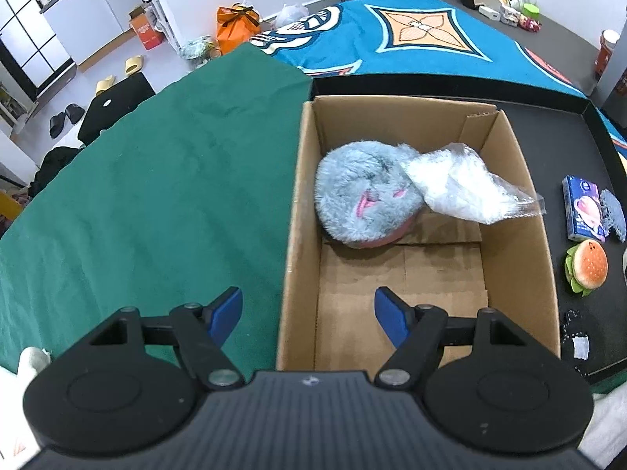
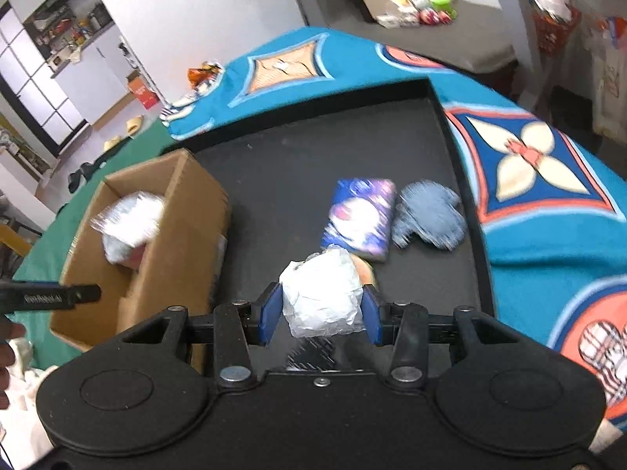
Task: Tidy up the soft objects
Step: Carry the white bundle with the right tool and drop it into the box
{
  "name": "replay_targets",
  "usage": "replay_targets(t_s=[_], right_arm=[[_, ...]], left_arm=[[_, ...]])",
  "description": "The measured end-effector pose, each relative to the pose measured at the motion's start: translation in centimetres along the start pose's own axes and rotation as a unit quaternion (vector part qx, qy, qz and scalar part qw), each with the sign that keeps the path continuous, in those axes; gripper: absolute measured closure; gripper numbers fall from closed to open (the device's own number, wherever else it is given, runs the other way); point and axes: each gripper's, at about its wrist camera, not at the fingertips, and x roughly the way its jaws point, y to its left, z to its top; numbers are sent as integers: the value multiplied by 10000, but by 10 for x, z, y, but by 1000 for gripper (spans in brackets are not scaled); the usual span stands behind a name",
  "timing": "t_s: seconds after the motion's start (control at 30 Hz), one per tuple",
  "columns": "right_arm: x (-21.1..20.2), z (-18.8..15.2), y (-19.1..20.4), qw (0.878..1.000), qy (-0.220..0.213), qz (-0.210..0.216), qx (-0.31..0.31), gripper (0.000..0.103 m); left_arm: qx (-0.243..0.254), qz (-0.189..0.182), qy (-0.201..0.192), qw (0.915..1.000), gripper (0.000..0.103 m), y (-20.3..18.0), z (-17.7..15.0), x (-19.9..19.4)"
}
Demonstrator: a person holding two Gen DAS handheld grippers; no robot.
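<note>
A cardboard box (image 1: 513, 180) stands on the black tray (image 1: 568, 149). Inside lie a grey plush slipper (image 1: 360, 196) and a clear plastic bag of white stuffing (image 1: 466, 184). My left gripper (image 1: 308, 313) is open and empty, straddling the box's near left wall. My right gripper (image 2: 322, 309) is shut on a white soft packet in plastic wrap (image 2: 321, 297), held above the tray (image 2: 282, 164) to the right of the box (image 2: 184, 235). A blue tissue pack (image 2: 360, 215) and a grey knitted piece (image 2: 429, 215) lie beyond it. A burger plush (image 1: 588, 268) sits on the tray.
A green cloth (image 1: 156, 196) covers the table left of the box. A teal patterned blanket (image 2: 548, 196) lies around the tray. The tissue pack (image 1: 584, 207) and knitted piece (image 1: 613, 215) sit right of the box. Small black and white bits (image 1: 576, 337) lie near the tray's front.
</note>
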Motion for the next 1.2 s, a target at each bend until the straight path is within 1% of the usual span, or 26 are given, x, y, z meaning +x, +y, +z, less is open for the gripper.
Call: replay_targets(t_s=[0.13,0.23,0.33,0.43,0.53,0.6,0.63,0.7,0.77,0.87,0.93,0.97,1.03,1.07,1.13,1.2], right_arm=[[-4,11,18,9997,-172,113,-117,60],[-5,15,31,9993,-263,189,-198,60],[-7,18,44,9989,-303,256,-259,60],[-9,21,57,9984,-342,284,-344,60],[-11,24,70,9977,-415,321,-423,60],[-12,25,79,9972,-453,343,-491,60],[-12,25,82,9970,-475,356,-504,60],[-11,26,90,9966,-494,390,-535,60],[-10,27,98,9962,-505,415,-577,60],[-7,24,109,9956,-494,454,-653,60],[-4,23,116,9953,-467,482,-694,60],[-4,21,120,9952,-458,498,-707,60],[-1,21,127,9952,-426,531,-706,60],[0,21,130,9950,-409,557,-714,60],[2,21,137,9947,-404,590,-738,60],[3,23,144,9941,-419,619,-782,60]], left_arm=[[-61,-99,-18,9999,30,7,-4,0],[-96,-99,-55,9999,30,13,-6,-2],[-104,-204,-137,9996,30,16,-8,-3],[-58,-397,-175,9990,30,16,-11,-3],[18,-485,-250,9985,30,17,-15,-4],[-35,-537,-282,9982,31,21,-16,-3],[-75,-573,-273,9980,33,24,-16,-3],[-155,-638,-278,9975,34,30,-18,-2],[-164,-709,-341,9968,36,33,-20,-4],[-185,-872,-330,9955,43,37,-23,-3],[-184,-965,-297,9947,52,39,-25,-1],[-202,-1009,-263,9943,55,40,-26,0],[-264,-1125,-192,9931,68,42,-28,2],[-278,-1165,-178,9926,70,43,-29,3],[-314,-1218,-165,9919,78,44,-30,4],[-370,-1284,-133,9909,82,46,-31,4]])
